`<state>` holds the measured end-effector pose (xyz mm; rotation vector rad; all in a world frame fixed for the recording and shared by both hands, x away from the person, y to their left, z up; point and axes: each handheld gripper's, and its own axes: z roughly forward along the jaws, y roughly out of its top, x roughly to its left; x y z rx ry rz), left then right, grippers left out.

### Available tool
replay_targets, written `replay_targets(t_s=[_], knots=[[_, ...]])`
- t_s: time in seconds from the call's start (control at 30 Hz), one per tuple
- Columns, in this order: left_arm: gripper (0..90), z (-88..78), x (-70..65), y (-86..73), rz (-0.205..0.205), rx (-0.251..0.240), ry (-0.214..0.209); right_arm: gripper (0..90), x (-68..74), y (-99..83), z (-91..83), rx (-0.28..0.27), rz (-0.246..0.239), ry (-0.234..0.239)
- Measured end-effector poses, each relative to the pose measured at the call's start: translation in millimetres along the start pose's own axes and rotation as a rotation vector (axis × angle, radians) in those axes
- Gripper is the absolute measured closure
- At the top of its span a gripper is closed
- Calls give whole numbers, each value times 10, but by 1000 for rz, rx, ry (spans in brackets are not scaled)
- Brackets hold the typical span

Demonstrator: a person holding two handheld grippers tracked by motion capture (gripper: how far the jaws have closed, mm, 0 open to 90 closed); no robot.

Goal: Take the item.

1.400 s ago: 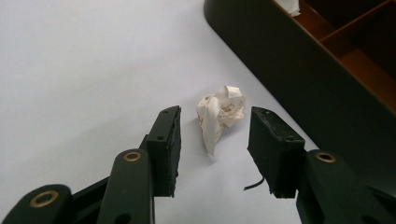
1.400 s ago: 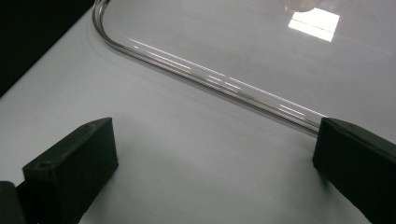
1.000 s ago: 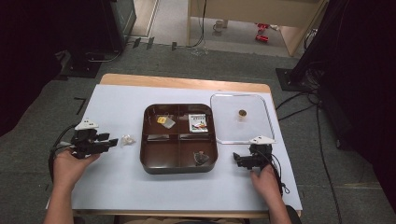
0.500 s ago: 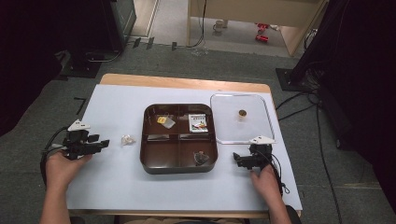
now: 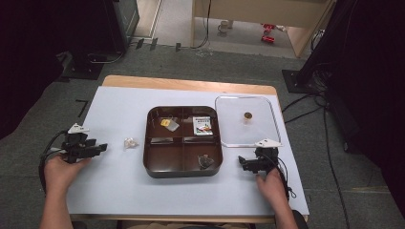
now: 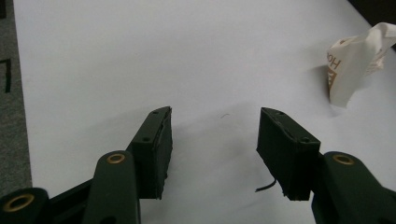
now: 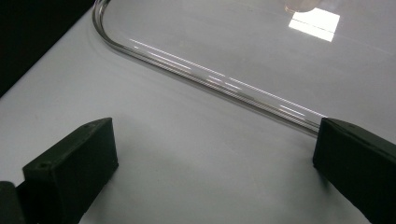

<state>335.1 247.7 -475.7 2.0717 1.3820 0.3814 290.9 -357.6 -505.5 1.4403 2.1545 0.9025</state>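
A crumpled white wrapper (image 5: 130, 142) lies on the white mat, left of the brown four-compartment tray (image 5: 148, 143). My left gripper (image 5: 99, 148) points right toward it, a short way off. In the left gripper view its jaws (image 6: 215, 116) are open over bare mat after just opening wider, with nothing between them and the wrapper (image 6: 355, 60) at the upper right. My right gripper (image 5: 242, 165) rests right of the tray's front corner. Its jaws (image 7: 217, 135) stand wide open and empty in front of the clear lid's edge (image 7: 224, 81).
The tray holds a small yellow packet (image 5: 168, 123), a printed packet (image 5: 203, 125) and a dark crumpled piece (image 5: 205, 161). A clear lid (image 5: 229, 129) with a brown knob (image 5: 247, 115) lies flat to its right. The mat (image 5: 119, 191) covers a wooden table.
My left hand has drawn back to the left, away from the wrapper, and its jaws stand a little wider. The right hand has stayed in place.
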Motion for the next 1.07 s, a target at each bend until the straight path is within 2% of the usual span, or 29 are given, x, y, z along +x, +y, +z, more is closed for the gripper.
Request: replay_targets(t_s=[0.1,0.2,0.27,0.3,0.4,0.5,0.6,0.73,1.07], knots=[[461,18,2,-5,16,-4,7,0,0,0,0,0,0,0],[446,26,-6,-4,14,-1,5,0,0,0,0,0,-1,0],[411,39,-19,-13,23,-4,-7,0,1,0,0,0,0,0],[354,44,-33,-22,29,-8,-9,0,1,0,0,0,-1,0],[317,61,-70,-34,61,-9,0,0,2,0,0,0,0,-1],[230,81,-98,-63,82,-23,-8,0,2,0,0,0,0,-1],[183,100,-153,-113,117,-45,19,0,2,0,0,1,0,-1],[176,105,-161,-190,106,-105,25,0,2,0,0,1,0,-1],[174,107,-173,-201,103,-115,35,0,2,0,0,0,0,-1]])
